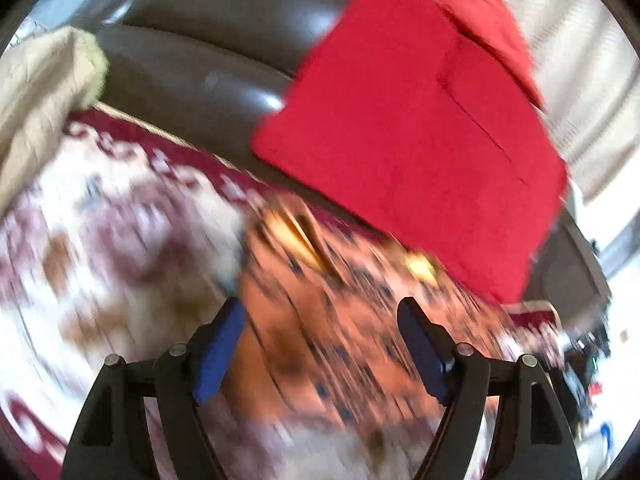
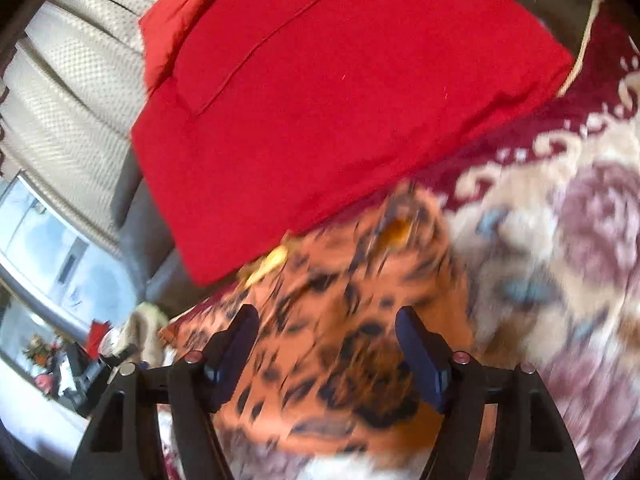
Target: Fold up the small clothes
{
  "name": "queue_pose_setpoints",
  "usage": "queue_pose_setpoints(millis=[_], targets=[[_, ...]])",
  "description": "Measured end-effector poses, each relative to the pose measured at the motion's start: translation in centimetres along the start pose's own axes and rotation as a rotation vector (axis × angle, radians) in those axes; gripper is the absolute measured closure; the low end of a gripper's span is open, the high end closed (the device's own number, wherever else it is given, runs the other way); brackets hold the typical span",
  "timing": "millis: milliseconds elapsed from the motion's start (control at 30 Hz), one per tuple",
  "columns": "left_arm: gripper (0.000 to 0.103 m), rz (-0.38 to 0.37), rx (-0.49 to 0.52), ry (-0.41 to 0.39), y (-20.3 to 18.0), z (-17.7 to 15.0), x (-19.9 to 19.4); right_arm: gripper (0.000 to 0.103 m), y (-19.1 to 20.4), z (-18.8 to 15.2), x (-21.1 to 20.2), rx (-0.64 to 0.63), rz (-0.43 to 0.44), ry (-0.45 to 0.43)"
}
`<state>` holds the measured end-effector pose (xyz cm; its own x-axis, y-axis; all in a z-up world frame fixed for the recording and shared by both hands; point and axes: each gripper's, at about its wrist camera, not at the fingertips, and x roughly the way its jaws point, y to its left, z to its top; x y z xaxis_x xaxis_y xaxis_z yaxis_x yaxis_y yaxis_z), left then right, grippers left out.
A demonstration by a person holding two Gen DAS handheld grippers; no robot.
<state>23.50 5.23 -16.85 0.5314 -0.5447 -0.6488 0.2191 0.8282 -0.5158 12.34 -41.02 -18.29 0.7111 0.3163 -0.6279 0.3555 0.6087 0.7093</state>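
A small orange garment with dark leopard spots (image 1: 340, 320) lies on a floral maroon-and-cream cover (image 1: 100, 240), blurred by motion. My left gripper (image 1: 322, 308) hangs over it with its blue pads wide apart and nothing pinched between them. In the right wrist view the same spotted garment (image 2: 340, 320) lies under my right gripper (image 2: 326, 314), which is open too, the cloth showing below the gap. A folded red garment with a pocket (image 1: 420, 128) (image 2: 320, 92) rests just beyond the spotted one, leaning against the sofa back.
A dark leather sofa back (image 1: 208, 80) runs behind the clothes. A beige cushion (image 1: 36, 92) sits at the left. Pale curtains (image 2: 80, 92) hang beyond the red garment, beside a window (image 2: 48, 248). Clutter on the floor (image 2: 72, 372) shows at the left edge of the right wrist view.
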Motion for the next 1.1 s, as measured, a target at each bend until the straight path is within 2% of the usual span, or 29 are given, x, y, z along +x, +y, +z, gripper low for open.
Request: queue_pose_setpoints(millis=[100,200,267,333,467,533,600,633,667,700,733,800,933,1033,1100], targets=[[0.024,-0.048,-0.052,0.064,-0.3,-4.7,-0.3,0.029,0.3,-2.1,-1.6,0.001,0.054,0.014],[0.024,-0.095,-0.21,0.116,1.2,-6.8,1.6,0.029,-1.1,-4.5,-2.5,0.125,0.17,0.078],[0.024,-0.064,-0.311,0.125,2.4,-6.8,2.5,0.028,-2.5,-6.2,-2.5,0.208,0.163,0.118],[0.024,-0.088,-0.377,0.098,3.1,-6.3,3.1,0.028,-4.1,-7.1,-2.6,0.294,0.157,0.125],[0.024,-0.123,-0.489,0.044,4.0,-5.1,4.8,0.027,-7.3,-6.7,-1.5,0.421,0.125,0.083],[0.025,-0.109,-0.53,0.031,4.3,-4.6,5.6,0.027,-9.0,-6.7,-0.2,0.522,0.161,0.082],[0.026,-0.095,-0.526,0.004,3.9,-4.1,5.8,0.027,-9.1,-6.2,0.5,0.522,0.154,0.052],[0.04,-0.074,-0.521,-0.005,3.8,-3.9,5.8,0.027,-8.9,-6.0,0.7,0.507,0.154,0.026],[0.052,-0.048,-0.518,-0.008,3.8,-3.8,5.8,0.031,-8.9,-5.8,0.9,0.499,0.158,0.01],[0.068,-0.031,-0.516,-0.001,4.0,-3.6,5.8,0.038,-9.1,-5.5,1.2,0.493,0.159,-0.004],[0.071,-0.019,-0.514,0.012,4.2,-3.5,5.8,0.07,-9.0,-5.5,1.5,0.481,0.142,-0.015],[0.078,-0.018,-0.502,0.016,4.2,-3.3,5.4,0.073,-8.7,-5.6,1.5,0.442,0.08,-0.025],[0.081,0.008,-0.388,-0.014,2.0,-2.8,3.2,0.079,-5.1,-5.4,-2.0,0.263,0.066,-0.125],[0.081,0.021,-0.288,-0.027,0.1,-3.3,-0.3,0.079,-2.5,-6.4,-5.6,0.153,0.064,-0.182],[0.08,0.045,-0.243,-0.021,-0.1,-4.4,-2.1,0.079,-1.9,-7.7,-8.1,0.136,0.081,-0.189]])
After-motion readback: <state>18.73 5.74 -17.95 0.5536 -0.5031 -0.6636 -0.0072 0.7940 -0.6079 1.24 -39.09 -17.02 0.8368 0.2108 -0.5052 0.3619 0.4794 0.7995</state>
